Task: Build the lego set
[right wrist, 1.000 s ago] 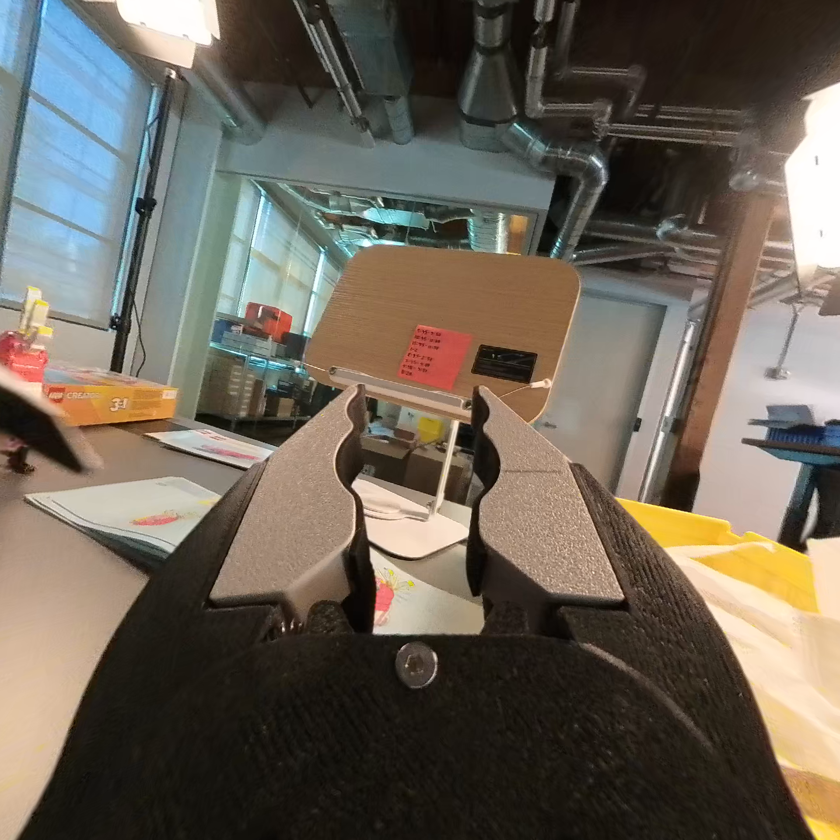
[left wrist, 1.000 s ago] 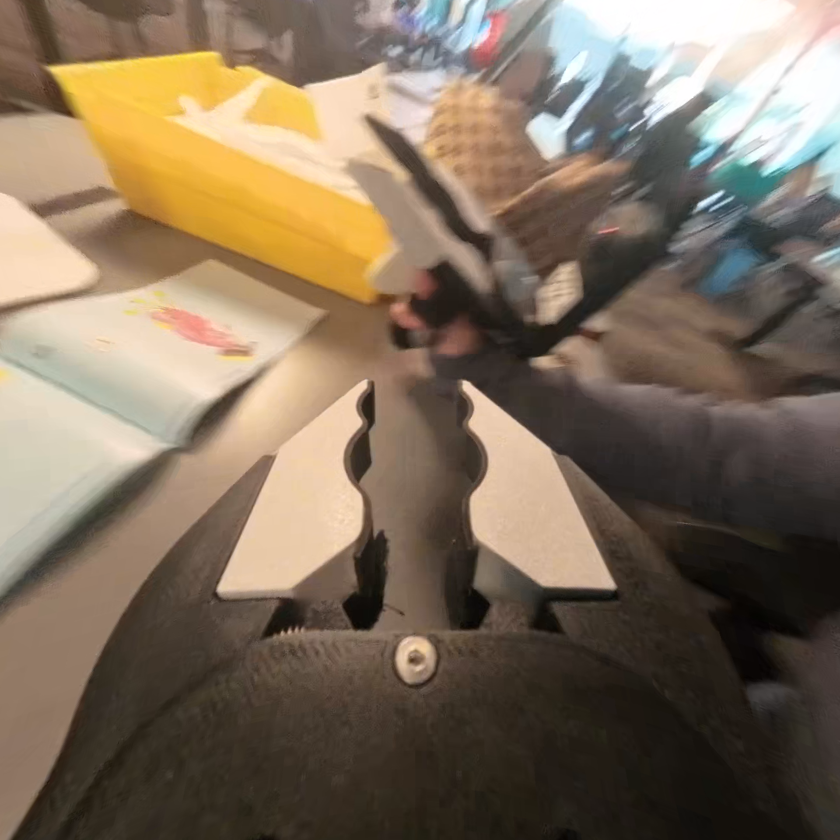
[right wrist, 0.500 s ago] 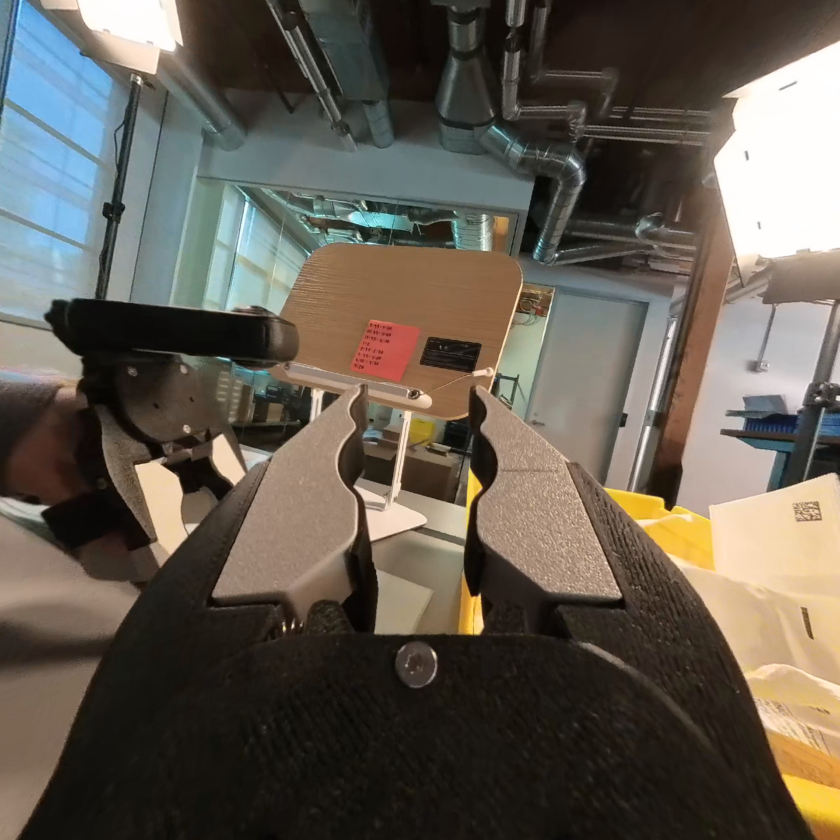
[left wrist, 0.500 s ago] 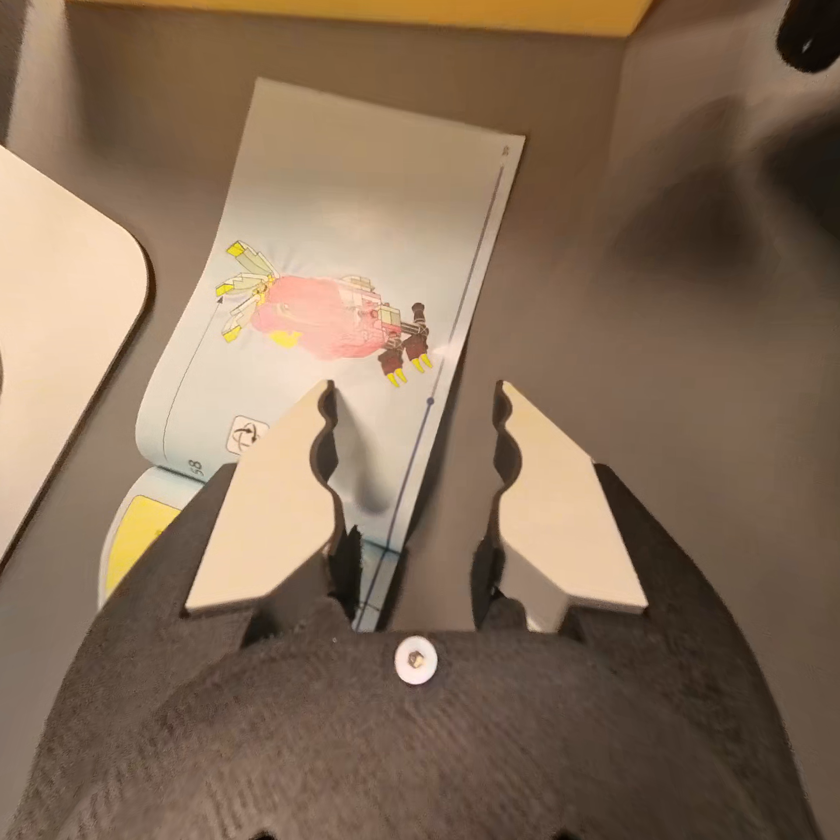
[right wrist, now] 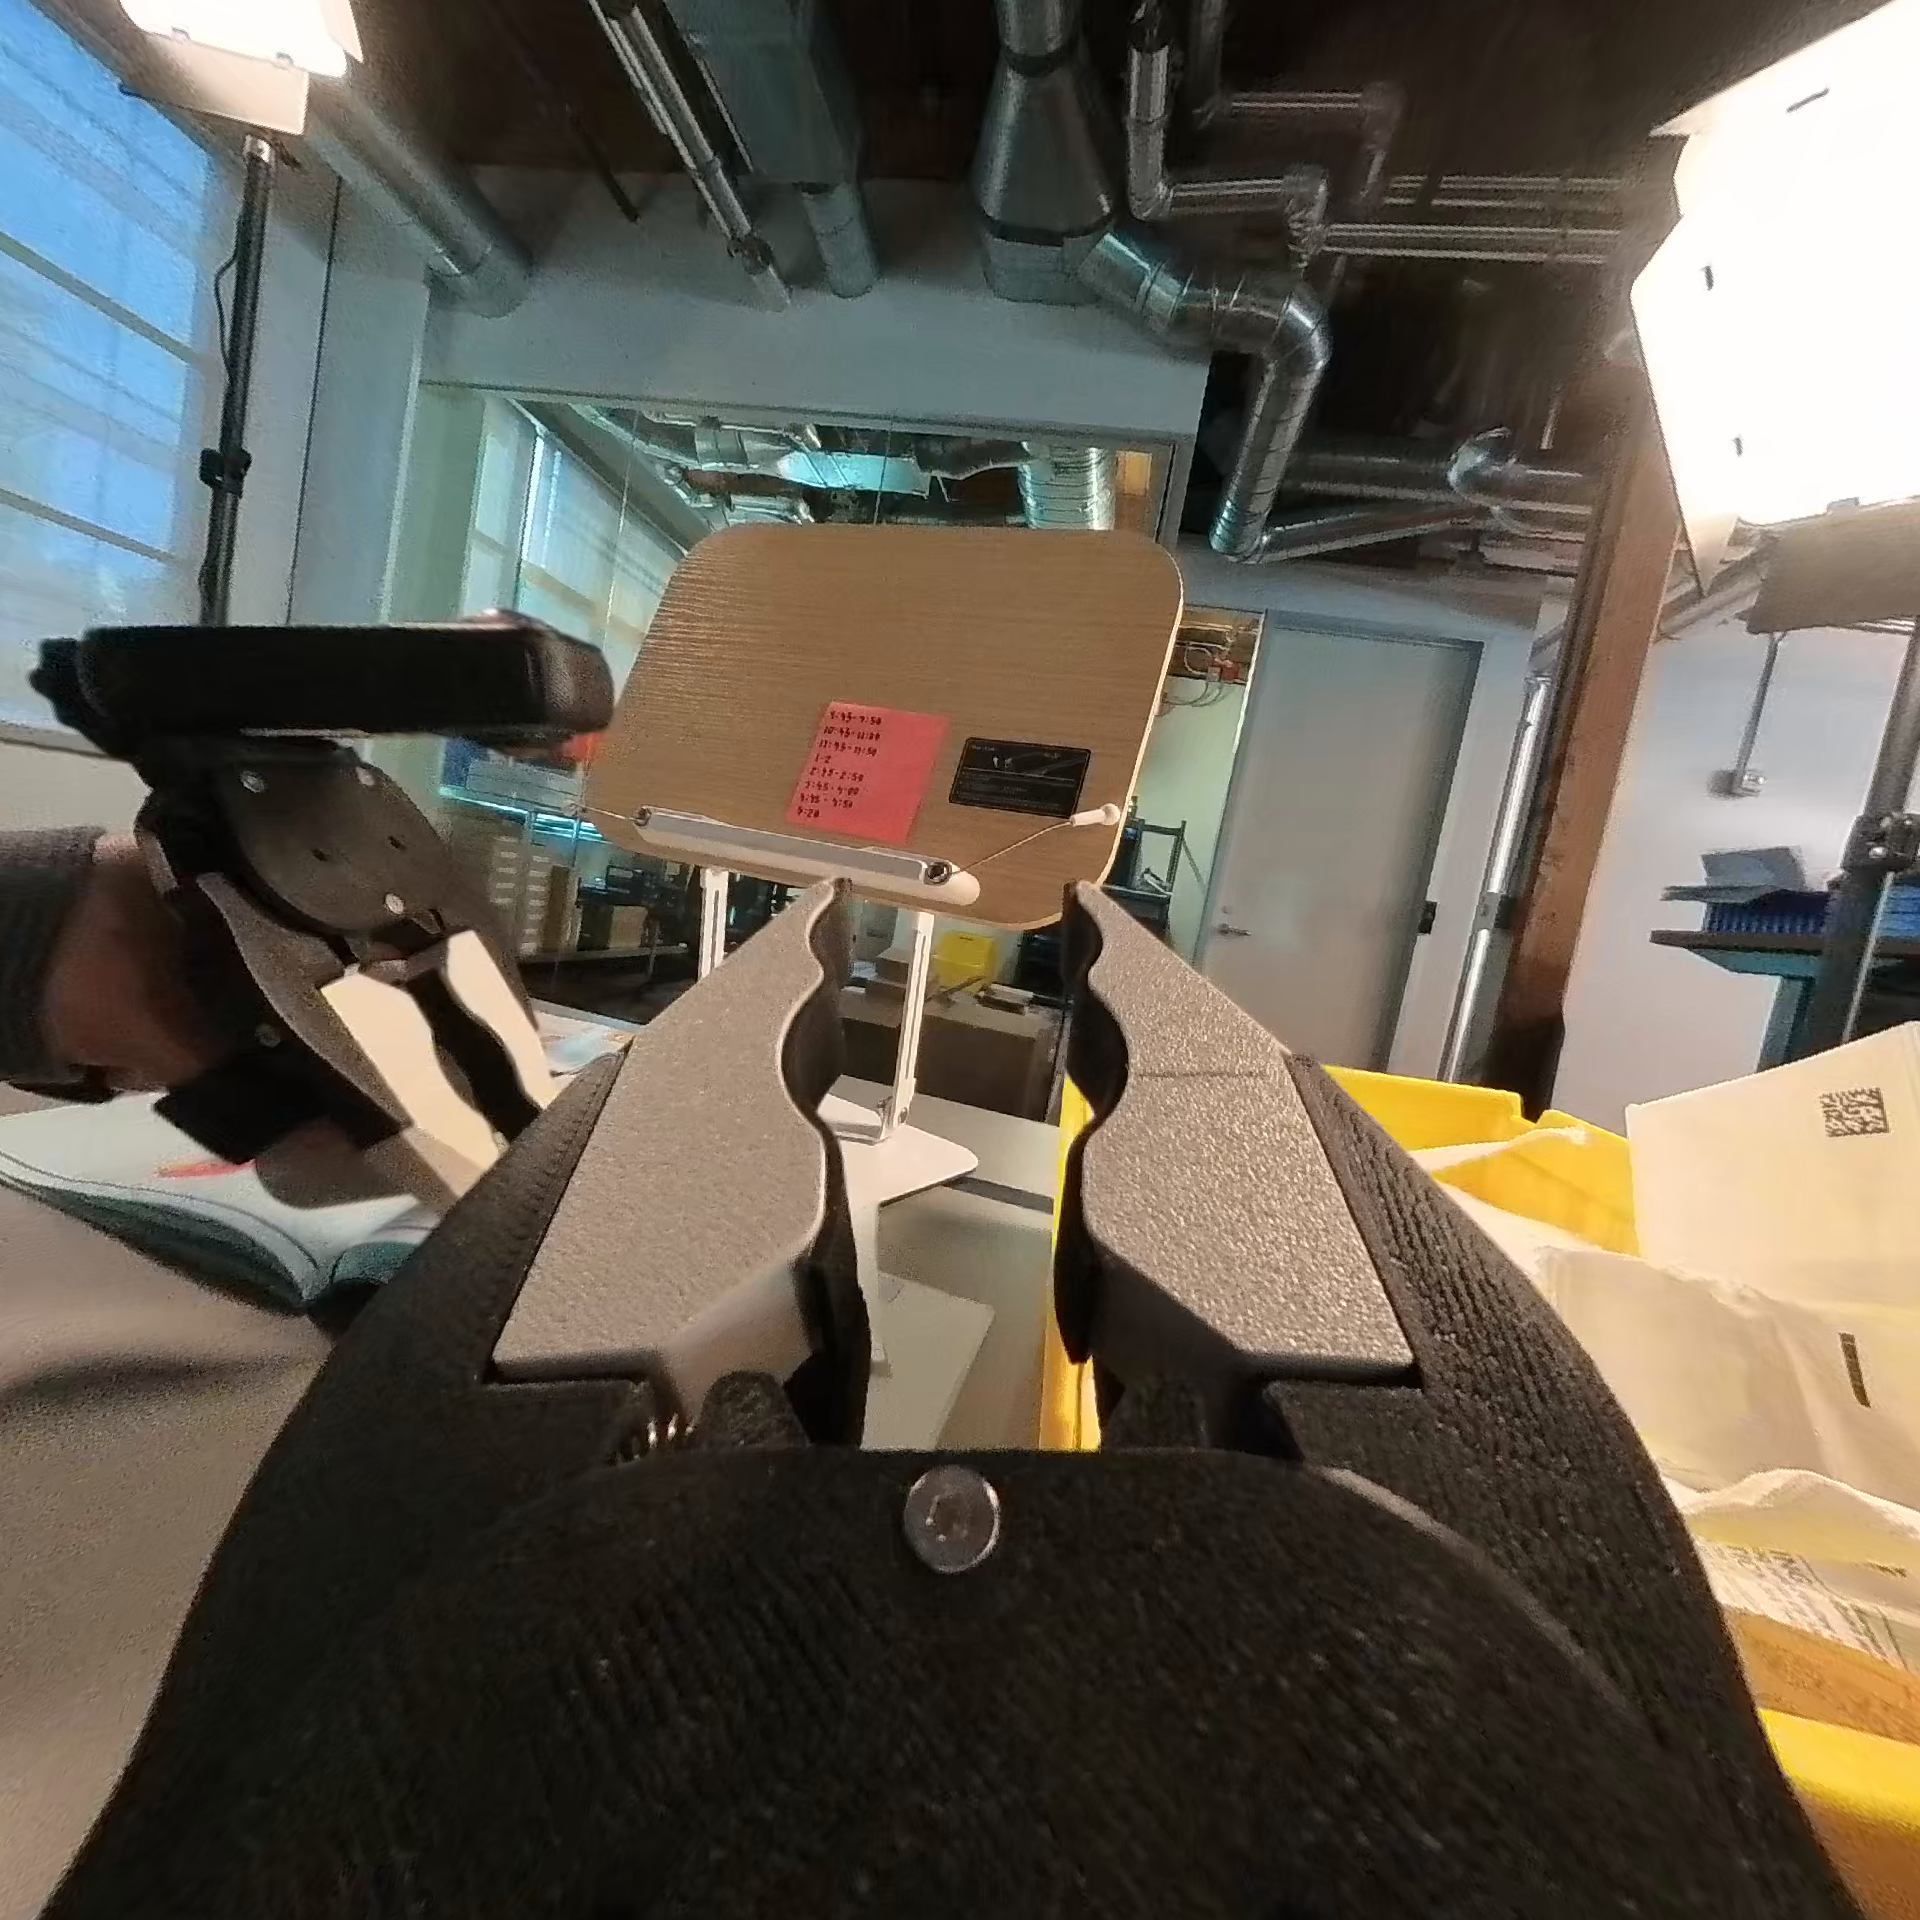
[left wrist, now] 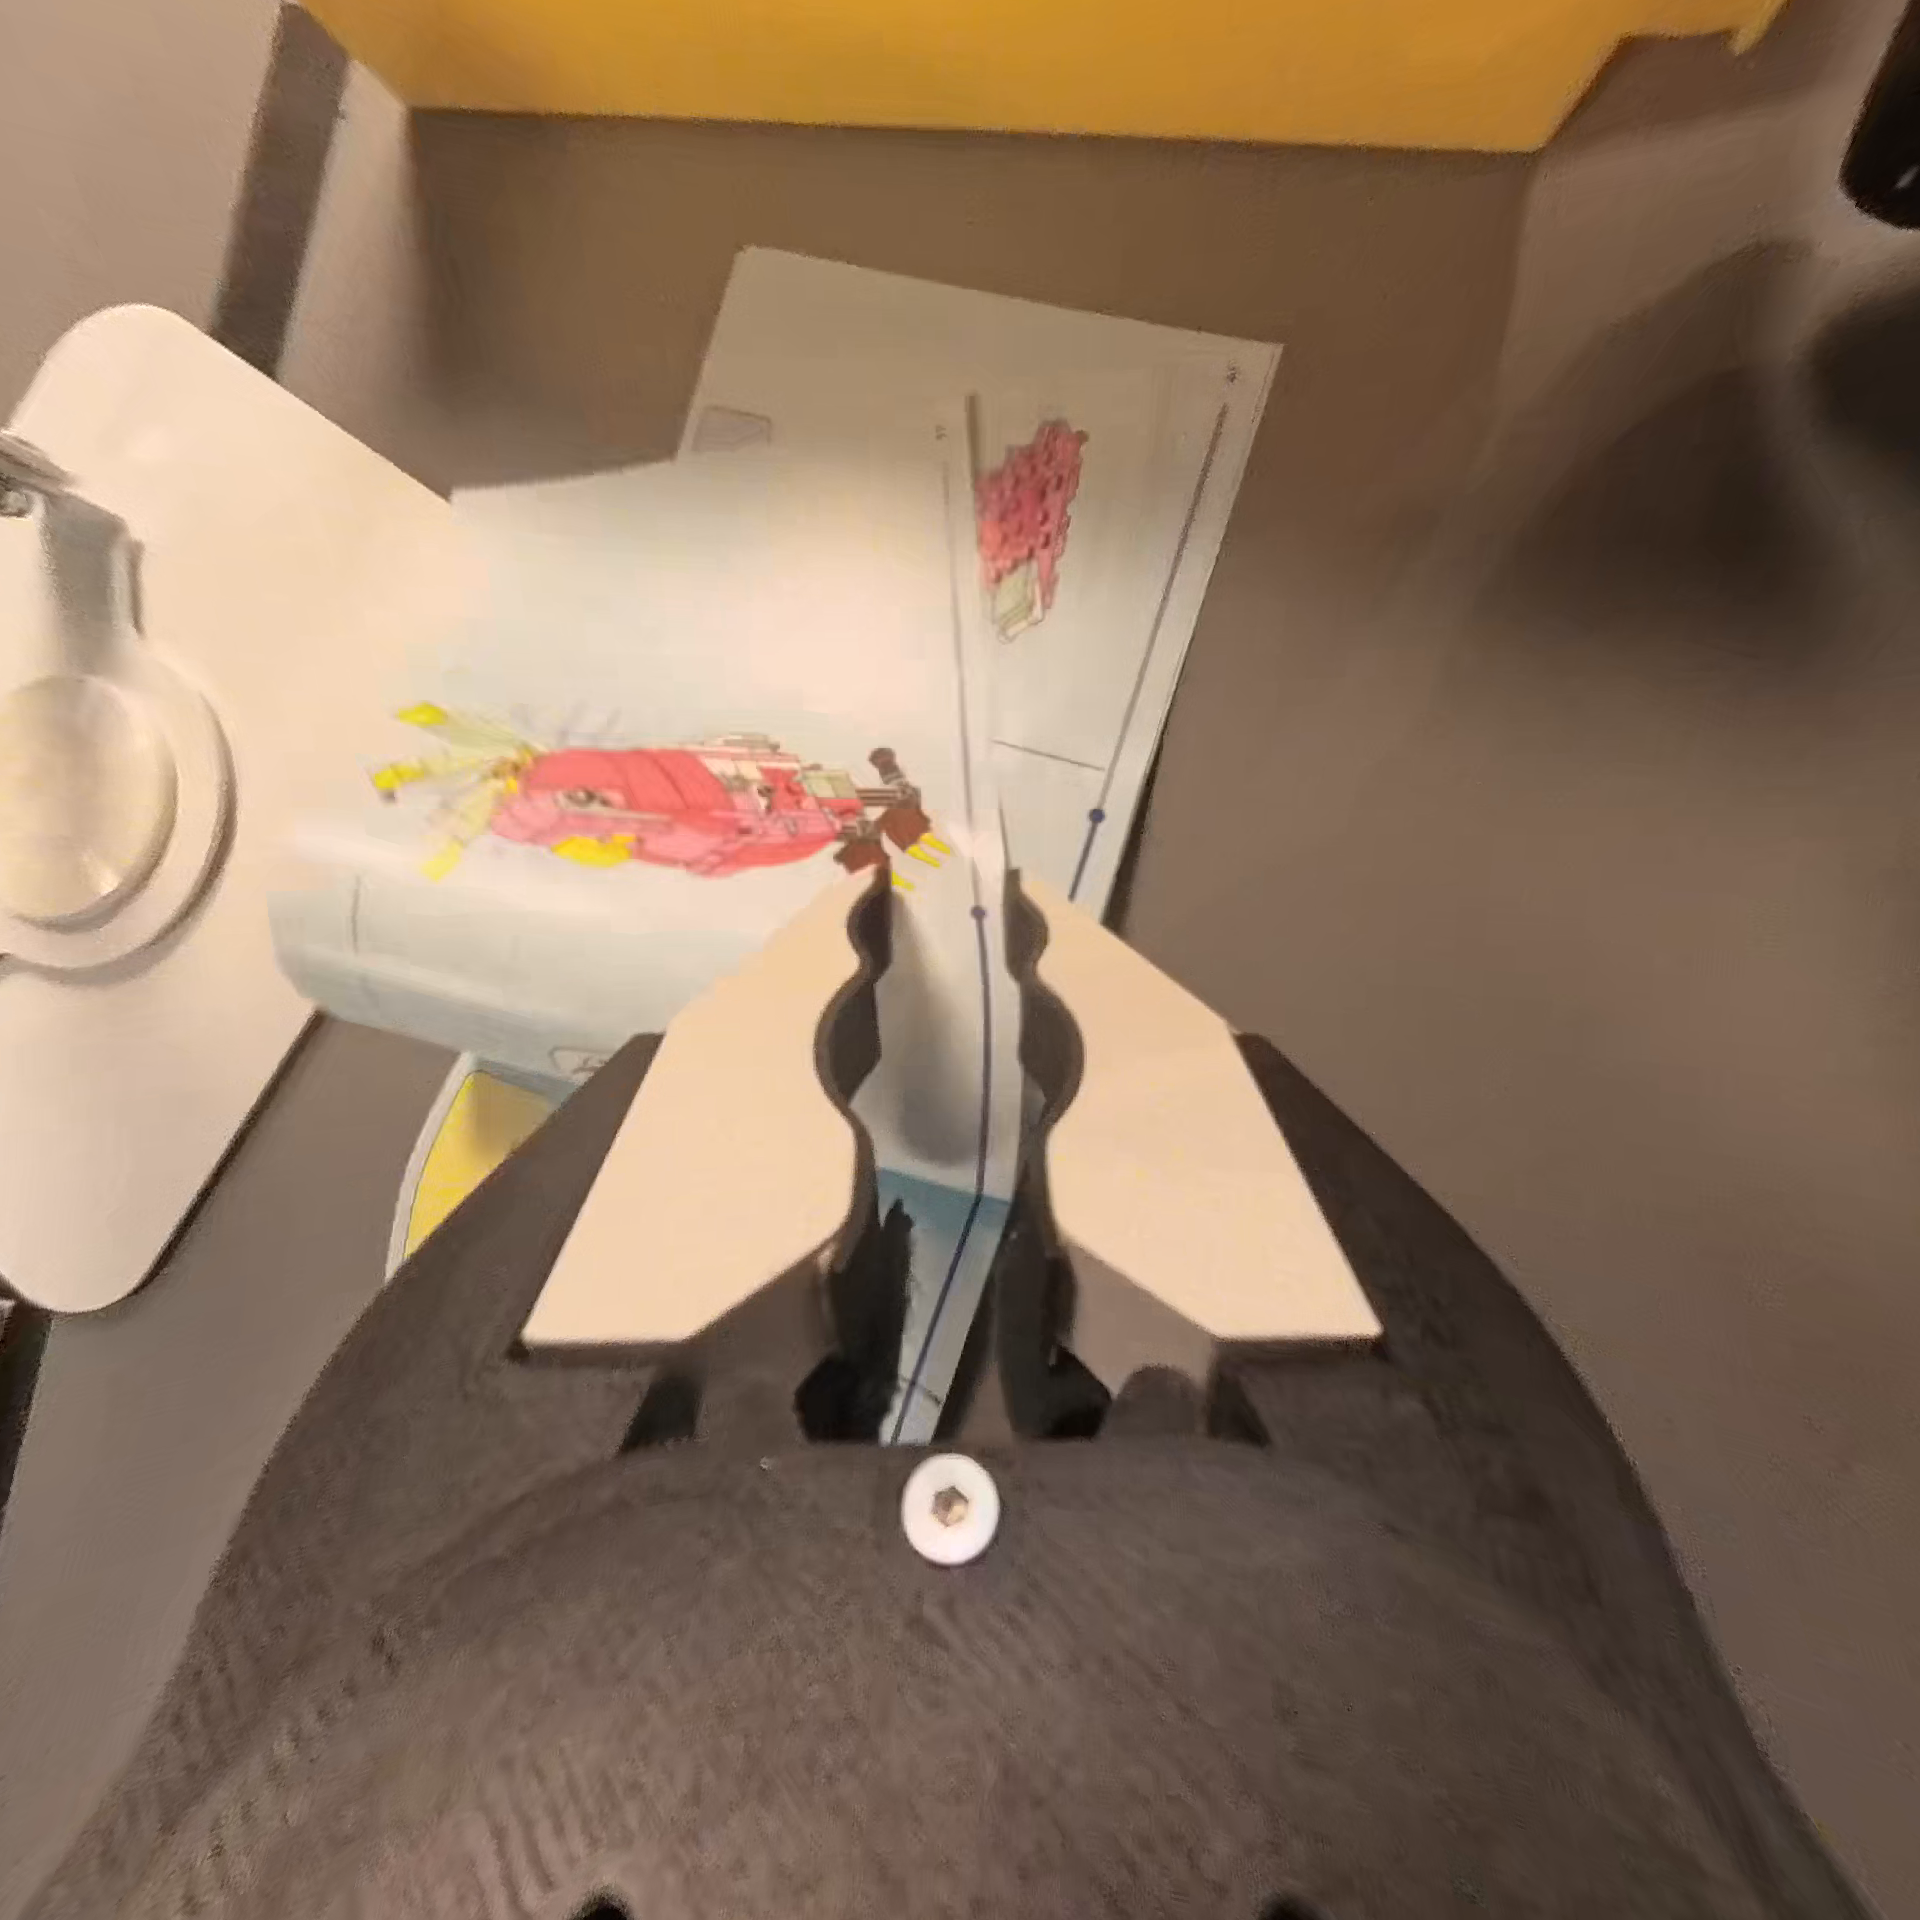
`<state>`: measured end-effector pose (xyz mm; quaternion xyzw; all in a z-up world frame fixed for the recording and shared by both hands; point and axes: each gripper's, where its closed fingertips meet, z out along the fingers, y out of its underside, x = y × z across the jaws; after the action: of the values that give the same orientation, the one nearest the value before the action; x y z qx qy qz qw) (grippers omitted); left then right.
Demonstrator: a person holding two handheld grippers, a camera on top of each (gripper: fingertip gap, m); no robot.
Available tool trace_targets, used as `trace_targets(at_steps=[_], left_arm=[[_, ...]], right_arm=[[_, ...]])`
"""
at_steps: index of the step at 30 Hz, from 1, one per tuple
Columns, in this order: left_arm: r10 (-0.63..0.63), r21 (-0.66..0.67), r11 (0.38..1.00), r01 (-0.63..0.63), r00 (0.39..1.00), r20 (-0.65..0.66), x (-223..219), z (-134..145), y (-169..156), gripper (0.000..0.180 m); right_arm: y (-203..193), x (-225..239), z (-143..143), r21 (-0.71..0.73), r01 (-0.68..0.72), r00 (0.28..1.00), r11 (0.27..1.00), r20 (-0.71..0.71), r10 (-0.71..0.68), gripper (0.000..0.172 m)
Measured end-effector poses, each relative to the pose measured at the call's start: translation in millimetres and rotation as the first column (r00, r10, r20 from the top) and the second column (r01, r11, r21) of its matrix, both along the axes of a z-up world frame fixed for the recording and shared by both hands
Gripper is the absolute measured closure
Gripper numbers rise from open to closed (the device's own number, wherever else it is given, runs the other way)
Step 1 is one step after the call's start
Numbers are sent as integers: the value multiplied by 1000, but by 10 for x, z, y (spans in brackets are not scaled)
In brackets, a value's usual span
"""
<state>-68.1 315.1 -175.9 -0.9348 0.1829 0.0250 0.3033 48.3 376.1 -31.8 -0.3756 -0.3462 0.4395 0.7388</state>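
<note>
We see the L gripper (left wrist: 940, 883) nose-down over an open booklet (left wrist: 1091, 540) lying on the dark table (left wrist: 1507, 935). Its fingers stand a bit apart w/ the edge of a curled-up page (left wrist: 644, 644) btwn them, and we can't tell if the pads press on it. That page bows up and left, toward the white base plate (left wrist: 208, 582) of a book stand, which sits just beside the booklet and partly behind the curl. The flat page under it has its long axis running away from the gripper toward the yellow bin (left wrist: 935, 73), leaning slightly right. The bin wall closes off the far side. The R gripper (right wrist: 951, 904) hangs in the air, fingers clearly apart w/ nothing btwn them, aimed at the stand's wooden board (right wrist: 883, 644) w/ a red note (right wrist: 862, 769). The bin, holding white bags (right wrist: 1714, 1351), is just to its right.
</note>
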Motion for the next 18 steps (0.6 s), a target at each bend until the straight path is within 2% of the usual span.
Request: trace_targets(at_steps=[4,7,10,13,18], left_arm=[[65,16,998,-65,998,2,-88,28,-24,165],[103,-17,994,-104,994,-47,-160,-53,-86,146],[48,1,999,-48,998,-35,-56,-62,-101,122],[-4,-7,1000,4,1000,12,44,-52,-114,105],[10,-10,1000,-11,996,-90,-74,-63,-74,105]], right_arm=[[16,-29,-25,-11,-2,1000,1000,16,2,134],[9,-40,-32,-9,-5,1000,1000,22,5,135],[-3,-50,-36,-6,-8,1000,1000,27,8,136],[-8,-56,-40,-4,-8,1000,1000,30,9,136],[-5,-65,-49,-9,-11,999,1000,35,11,137]])
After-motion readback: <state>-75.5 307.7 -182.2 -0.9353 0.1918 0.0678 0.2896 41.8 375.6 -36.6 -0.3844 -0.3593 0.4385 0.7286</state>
